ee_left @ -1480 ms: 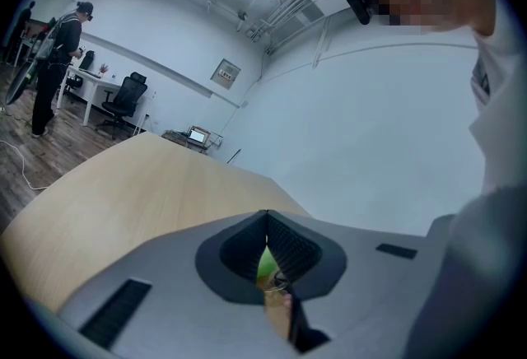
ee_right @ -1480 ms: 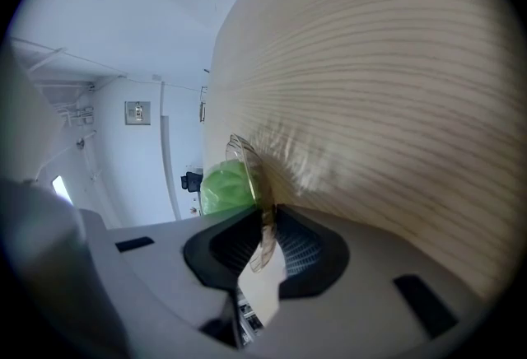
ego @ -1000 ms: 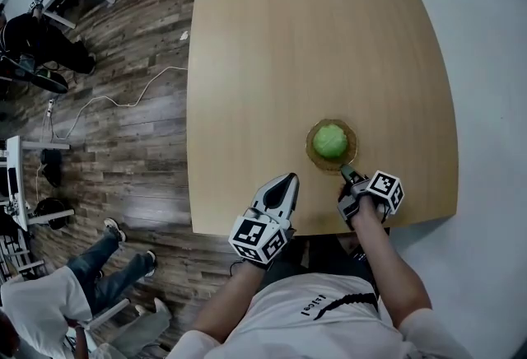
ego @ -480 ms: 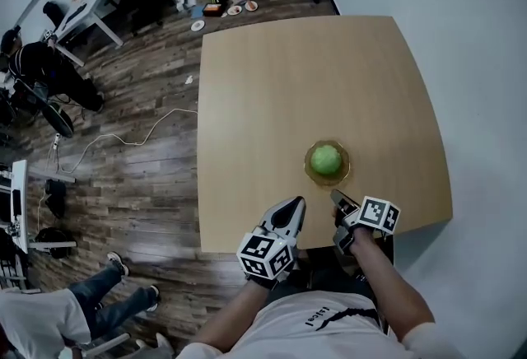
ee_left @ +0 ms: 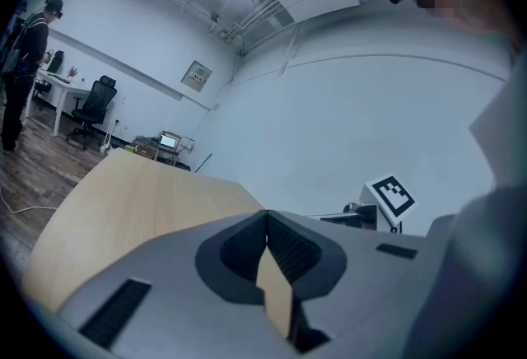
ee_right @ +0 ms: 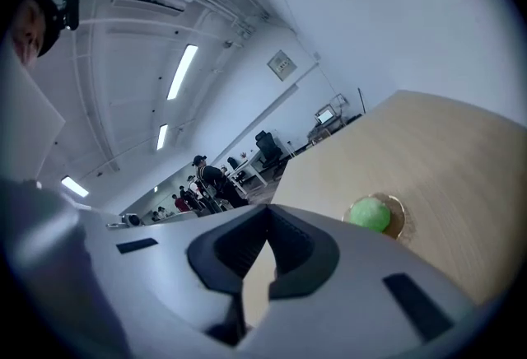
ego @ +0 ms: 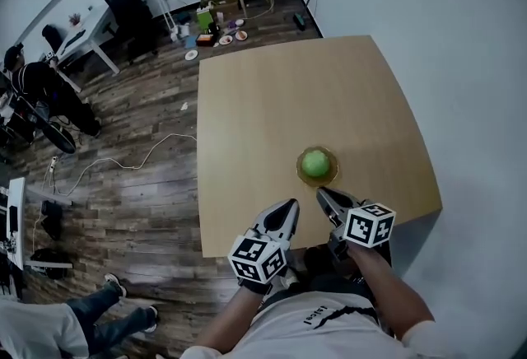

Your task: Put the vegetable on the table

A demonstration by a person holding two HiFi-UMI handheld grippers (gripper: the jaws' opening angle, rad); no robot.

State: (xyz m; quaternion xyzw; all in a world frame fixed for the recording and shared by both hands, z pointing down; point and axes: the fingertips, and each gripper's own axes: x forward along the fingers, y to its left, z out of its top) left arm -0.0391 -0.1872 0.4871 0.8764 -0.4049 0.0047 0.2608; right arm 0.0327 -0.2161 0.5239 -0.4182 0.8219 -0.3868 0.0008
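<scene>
The green vegetable [ego: 314, 162] sits in a shallow brown dish [ego: 301, 174] on the pale wooden table [ego: 272, 102], towards its near right part, and it lies there just as it did a second ago. What has changed is the grippers. A second ago the right gripper [ego: 323, 194] had its tip at the dish's near rim. Now it is drawn back towards the person and raised, clear of the dish and touching nothing. Its jaws have just been closing and now meet tip to tip with nothing between them, as the right gripper view shows, where the vegetable [ee_right: 368, 215] and dish lie well beyond the tips. The left gripper [ego: 288, 207] has also lifted a little near the table's near edge. Its jaws are pressed together and empty, as before. The table looks smaller in the head view, and more of the room's floor shows round it.
</scene>
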